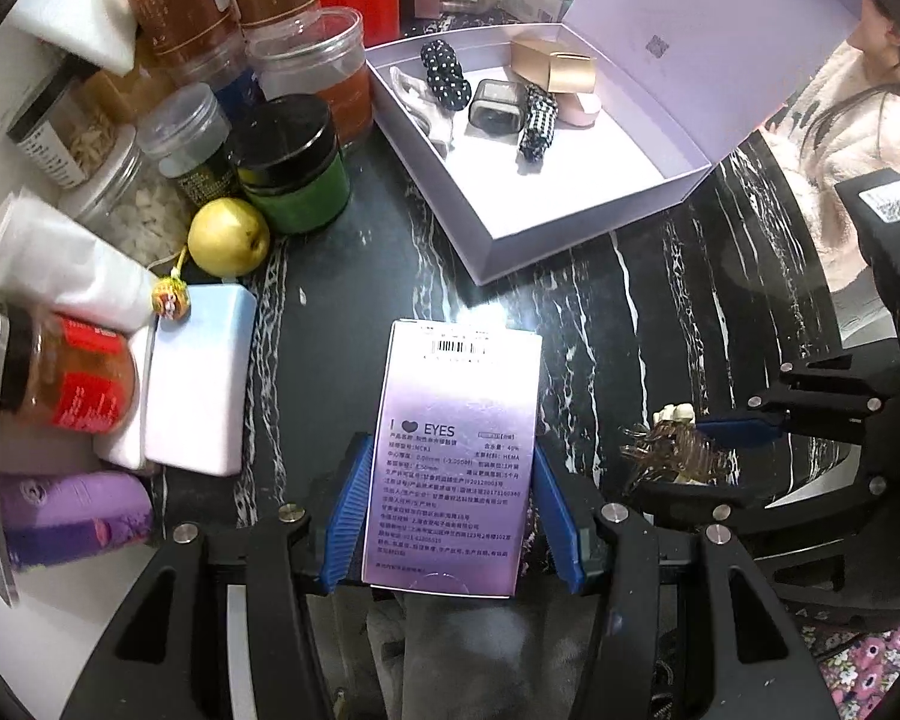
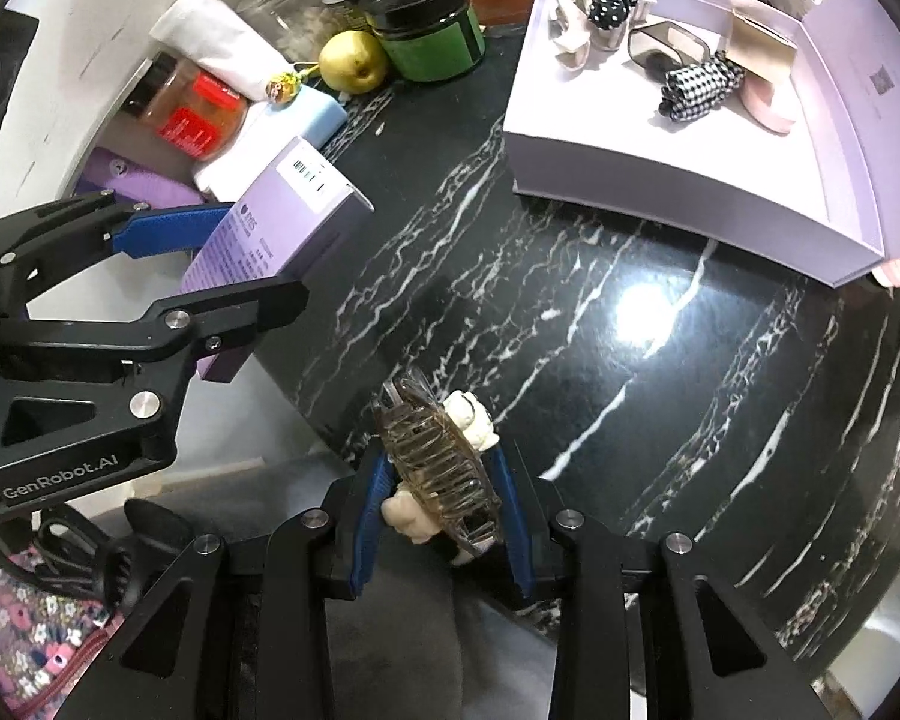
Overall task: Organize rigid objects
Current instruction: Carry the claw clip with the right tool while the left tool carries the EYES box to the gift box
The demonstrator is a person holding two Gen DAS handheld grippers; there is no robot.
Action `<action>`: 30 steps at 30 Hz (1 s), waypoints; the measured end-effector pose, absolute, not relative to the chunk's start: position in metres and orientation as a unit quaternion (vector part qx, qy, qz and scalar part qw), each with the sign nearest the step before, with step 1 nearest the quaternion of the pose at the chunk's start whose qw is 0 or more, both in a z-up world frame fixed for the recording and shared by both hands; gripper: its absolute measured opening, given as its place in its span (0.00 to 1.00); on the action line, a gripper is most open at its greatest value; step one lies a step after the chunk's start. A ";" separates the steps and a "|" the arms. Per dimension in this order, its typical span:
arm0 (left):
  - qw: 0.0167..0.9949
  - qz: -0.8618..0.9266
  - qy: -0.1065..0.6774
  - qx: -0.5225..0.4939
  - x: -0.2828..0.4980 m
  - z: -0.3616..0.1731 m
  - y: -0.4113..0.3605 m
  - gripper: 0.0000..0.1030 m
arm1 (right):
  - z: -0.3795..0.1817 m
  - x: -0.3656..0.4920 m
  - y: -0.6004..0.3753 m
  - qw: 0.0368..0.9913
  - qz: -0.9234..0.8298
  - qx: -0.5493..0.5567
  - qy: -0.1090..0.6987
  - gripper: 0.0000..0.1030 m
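At the tabletop [image 2: 570,276] near edge, bare marble before the open box [image 1: 570,180], left gripper [image 1: 450,516] clamps purple carton [image 1: 459,450], right gripper [image 2: 441,510] clamps hair claw [image 2: 438,468].

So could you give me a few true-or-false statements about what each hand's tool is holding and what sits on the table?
1. The left gripper holds a purple box between its fingers. True.
2. The right gripper is empty. False: it grips a clear hair claw.
3. The open tray is empty. False: it holds several small items, including a gold box.
4. A yellow pear sits beside a green jar. True.
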State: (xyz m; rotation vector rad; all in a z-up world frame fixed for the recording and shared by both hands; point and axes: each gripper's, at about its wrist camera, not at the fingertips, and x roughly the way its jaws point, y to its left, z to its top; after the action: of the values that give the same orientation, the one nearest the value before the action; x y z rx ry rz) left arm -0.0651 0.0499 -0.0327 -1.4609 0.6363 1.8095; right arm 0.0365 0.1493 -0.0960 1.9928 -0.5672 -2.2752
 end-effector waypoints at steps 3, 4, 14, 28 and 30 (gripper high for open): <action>0.357 0.697 0.249 -0.569 -0.074 -0.033 0.052 0.50 | -0.093 0.032 0.151 0.027 -0.738 0.648 -0.185 0.33; 0.359 0.695 0.248 -0.571 -0.077 -0.033 0.052 0.50 | -0.093 0.031 0.152 0.025 -0.738 0.648 -0.185 0.33; 0.381 0.686 0.259 -0.563 -0.095 -0.024 0.063 0.50 | -0.084 0.017 0.161 -0.001 -0.739 0.645 -0.194 0.33; 0.379 0.694 0.248 -0.560 -0.115 -0.010 0.099 0.50 | -0.068 -0.004 0.196 0.009 -0.749 0.640 -0.171 0.33; 0.378 0.696 0.247 -0.558 -0.117 -0.007 0.105 0.50 | -0.067 -0.008 0.201 0.011 -0.750 0.640 -0.169 0.33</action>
State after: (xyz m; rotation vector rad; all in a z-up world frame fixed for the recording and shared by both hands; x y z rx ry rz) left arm -0.1172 0.1046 -0.0072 -1.4251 0.6322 1.7793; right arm -0.0082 0.2007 -0.0668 1.9971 -0.5259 -2.3394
